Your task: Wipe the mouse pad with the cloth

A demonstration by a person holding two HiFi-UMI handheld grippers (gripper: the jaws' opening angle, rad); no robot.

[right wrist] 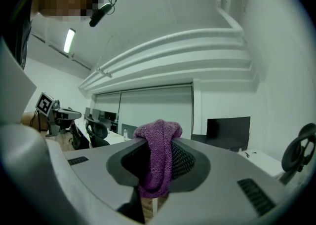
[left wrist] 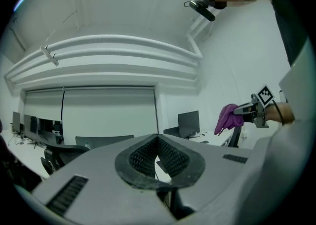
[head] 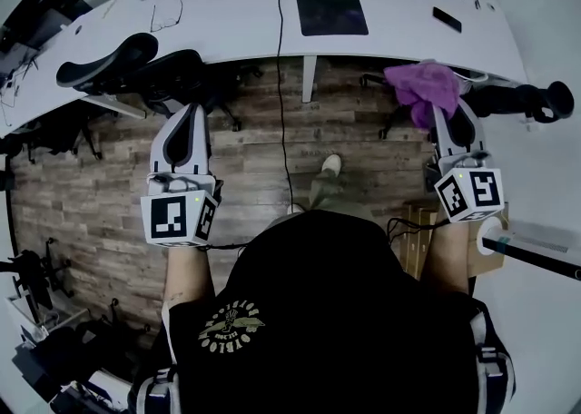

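The dark rectangular mouse pad (head: 332, 15) lies flat on the curved white desk (head: 227, 22), towards its far edge. Nothing rests on it. A black cable (head: 280, 85) runs down off the desk just to its left, and a small black phone (head: 446, 19) lies to its right. The pad is well apart from both grippers, which are held out over the wood-plank floor (head: 91, 194) on the near side of the desk.

The crumpled purple knitted cloth (head: 422, 87) is pinched in the right gripper (head: 447, 117). In the right gripper view the jaws are closed on a fold of the cloth (right wrist: 159, 162), which bulges above the black ribbed pads (right wrist: 186, 162) and hangs below them. In the head view the cloth bunches over the jaw tips, near the desk's front edge and off to the right of the pad.

The left gripper (head: 191, 114) holds nothing. In its own view the jaw tips of the left gripper (left wrist: 158, 138) meet, with only a thin sliver of light lower down between the pads (left wrist: 173, 159). That view also shows the right gripper (left wrist: 253, 110), with the cloth (left wrist: 227, 118) dangling from it, off to the side.

A black office chair (head: 127, 63) is tucked under the desk ahead of the left gripper.
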